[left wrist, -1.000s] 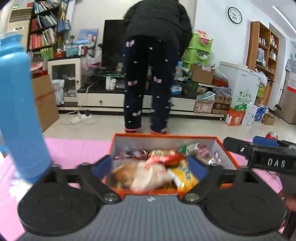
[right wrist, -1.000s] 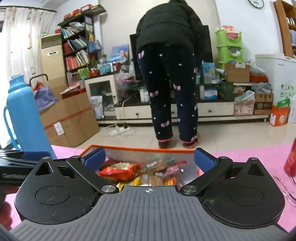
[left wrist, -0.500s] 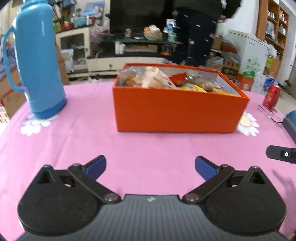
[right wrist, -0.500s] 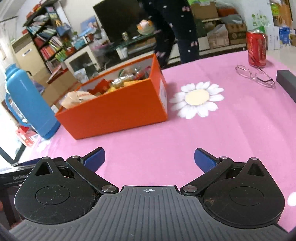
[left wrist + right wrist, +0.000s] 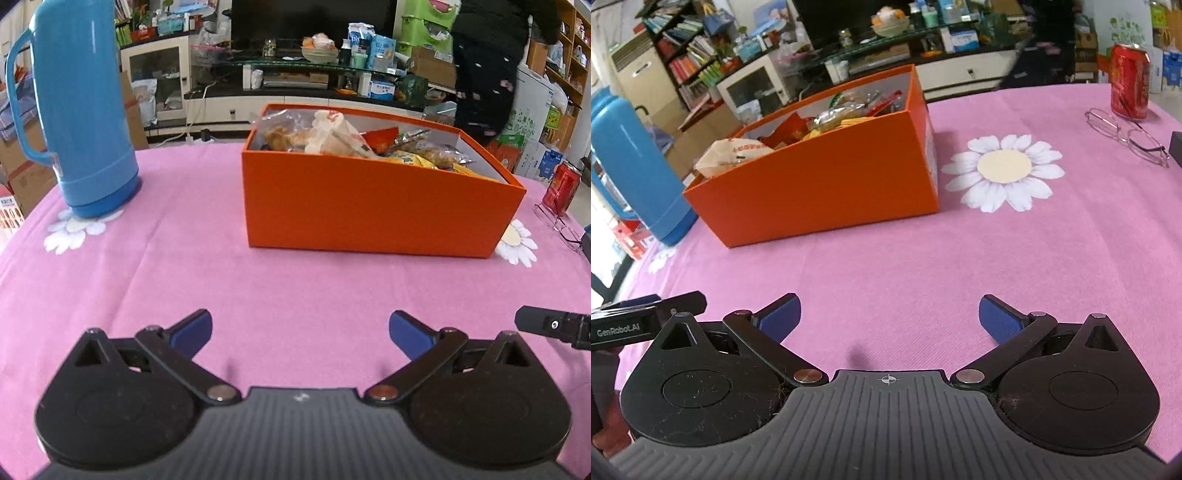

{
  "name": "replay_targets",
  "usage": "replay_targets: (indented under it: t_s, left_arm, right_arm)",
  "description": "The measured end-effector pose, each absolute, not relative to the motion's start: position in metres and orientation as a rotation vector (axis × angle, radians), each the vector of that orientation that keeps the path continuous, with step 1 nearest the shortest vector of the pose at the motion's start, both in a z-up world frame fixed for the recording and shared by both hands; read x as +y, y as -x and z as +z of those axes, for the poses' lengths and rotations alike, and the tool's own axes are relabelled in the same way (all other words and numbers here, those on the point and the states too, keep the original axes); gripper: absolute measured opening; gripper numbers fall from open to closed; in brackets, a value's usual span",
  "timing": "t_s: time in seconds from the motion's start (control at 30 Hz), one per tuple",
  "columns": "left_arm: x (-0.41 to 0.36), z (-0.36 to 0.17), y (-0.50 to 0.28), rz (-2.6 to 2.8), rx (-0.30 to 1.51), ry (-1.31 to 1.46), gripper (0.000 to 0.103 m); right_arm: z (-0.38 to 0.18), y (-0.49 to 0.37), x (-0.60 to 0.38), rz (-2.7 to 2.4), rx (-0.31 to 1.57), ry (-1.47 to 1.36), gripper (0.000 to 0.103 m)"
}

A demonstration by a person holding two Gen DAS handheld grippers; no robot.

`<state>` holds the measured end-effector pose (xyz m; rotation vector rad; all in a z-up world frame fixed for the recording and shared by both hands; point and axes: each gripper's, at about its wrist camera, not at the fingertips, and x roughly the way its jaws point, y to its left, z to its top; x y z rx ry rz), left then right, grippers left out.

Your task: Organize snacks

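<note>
Readable on a black bar at the far left of the right wrist view: "GenRobot.AI", printed along the side of the left gripper as seen from its neighbour; other printing on the snack wrappers and the red can too small or blurred to make out. Farthest left on the pink tablecloth, a tall blue thermos standing upright over a white daisy print, well apart from the orange box. In the middle, that box, open-topped and heaped with snack packets: a pale crumpled bag, a red pouch, yellow and clear wrappers, all inside the walls. Both tools low over bare cloth on the near side of the box, pointed toward it and level with the table. Left gripper spread wide, blue pads far apart, nothing between them. Right gripper likewise wide apart and holding nothing; only its black tip visible at the right edge of the left wrist view. Shown best from the right wrist: a large daisy print just right of the box, then wire-framed glasses lying beside a red can. From the left wrist, can and glasses squeezed against the right edge.
</note>
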<state>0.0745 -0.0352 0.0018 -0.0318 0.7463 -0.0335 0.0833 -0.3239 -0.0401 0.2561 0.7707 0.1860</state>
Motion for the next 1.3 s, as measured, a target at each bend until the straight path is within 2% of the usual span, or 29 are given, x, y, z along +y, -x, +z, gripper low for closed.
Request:
replay_targets:
  t_s: [1.3]
  left_arm:
    - [-0.0394,0.0041,-0.0733,-0.008,0.748,0.024,0.101]
  right_arm:
    - [-0.0353,-0.0842,-0.3277,0.164,0.764,-0.234,0.093]
